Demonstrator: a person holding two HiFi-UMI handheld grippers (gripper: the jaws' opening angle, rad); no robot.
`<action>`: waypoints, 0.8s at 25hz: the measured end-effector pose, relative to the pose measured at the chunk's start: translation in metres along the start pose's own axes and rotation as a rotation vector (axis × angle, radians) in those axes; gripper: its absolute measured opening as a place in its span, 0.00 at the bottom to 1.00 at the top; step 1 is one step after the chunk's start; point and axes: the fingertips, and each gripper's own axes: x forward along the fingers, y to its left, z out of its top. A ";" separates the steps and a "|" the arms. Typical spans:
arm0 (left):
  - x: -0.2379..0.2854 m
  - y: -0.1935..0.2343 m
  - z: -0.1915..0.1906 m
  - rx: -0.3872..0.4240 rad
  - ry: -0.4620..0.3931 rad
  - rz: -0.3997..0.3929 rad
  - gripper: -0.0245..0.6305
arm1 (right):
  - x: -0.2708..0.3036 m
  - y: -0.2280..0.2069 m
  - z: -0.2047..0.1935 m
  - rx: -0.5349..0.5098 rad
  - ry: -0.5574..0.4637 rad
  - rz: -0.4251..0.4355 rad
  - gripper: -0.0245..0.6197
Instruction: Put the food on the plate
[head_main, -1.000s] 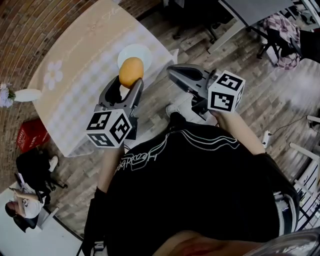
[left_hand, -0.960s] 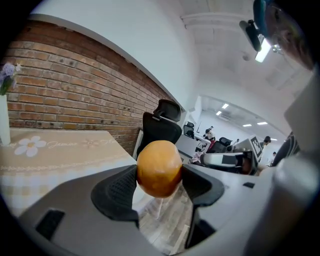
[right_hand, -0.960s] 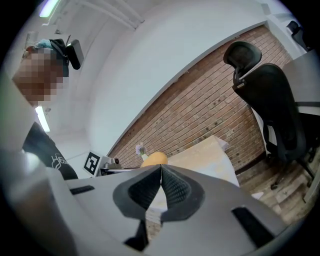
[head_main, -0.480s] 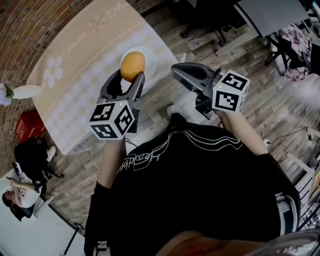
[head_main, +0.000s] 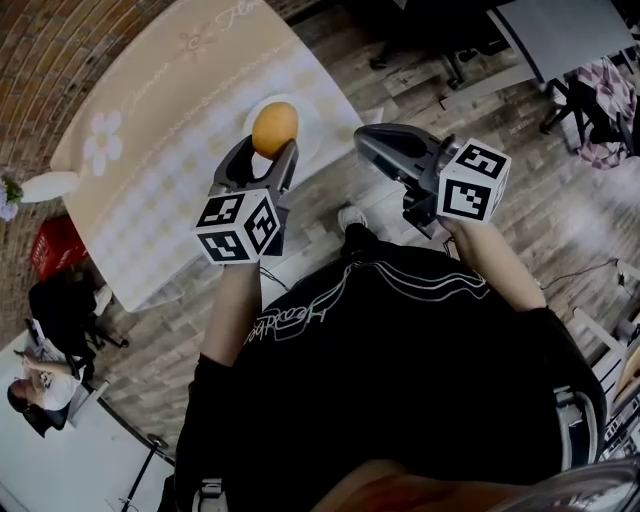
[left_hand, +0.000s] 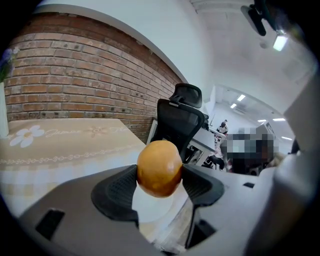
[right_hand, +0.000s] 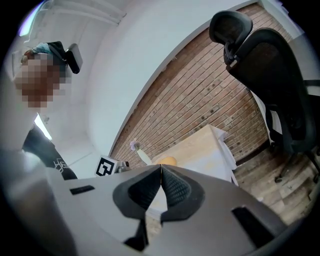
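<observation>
An orange, round food item (head_main: 274, 128) is clamped between the pads of my left gripper (head_main: 266, 152); in the left gripper view the orange food (left_hand: 159, 167) fills the gap between both pads. It hangs over a white plate (head_main: 308, 130) near the table's near edge, and the white plate (left_hand: 150, 210) shows below the jaws. My right gripper (head_main: 372, 148) hovers off the table's edge above the floor, its pads pressed together with nothing between them (right_hand: 160, 186).
The table (head_main: 150, 150) has a beige patterned cloth. A white vase with flowers (head_main: 40, 188) stands at its far left. A black office chair (right_hand: 270, 65) stands beyond the table by the brick wall. A red bag (head_main: 55, 250) lies on the floor.
Both grippers have moved forward toward the table and sunk. The orange food, still held, now sits over the plate rather than short of it.
</observation>
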 end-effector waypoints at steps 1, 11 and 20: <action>0.005 0.003 -0.004 0.004 0.007 0.004 0.47 | 0.002 -0.003 -0.001 0.001 0.003 -0.001 0.03; 0.038 0.025 -0.038 0.048 0.072 0.043 0.47 | 0.008 -0.019 -0.013 0.018 0.034 0.006 0.03; 0.045 0.029 -0.049 0.125 0.086 0.066 0.47 | 0.012 -0.023 -0.020 0.027 0.050 0.010 0.03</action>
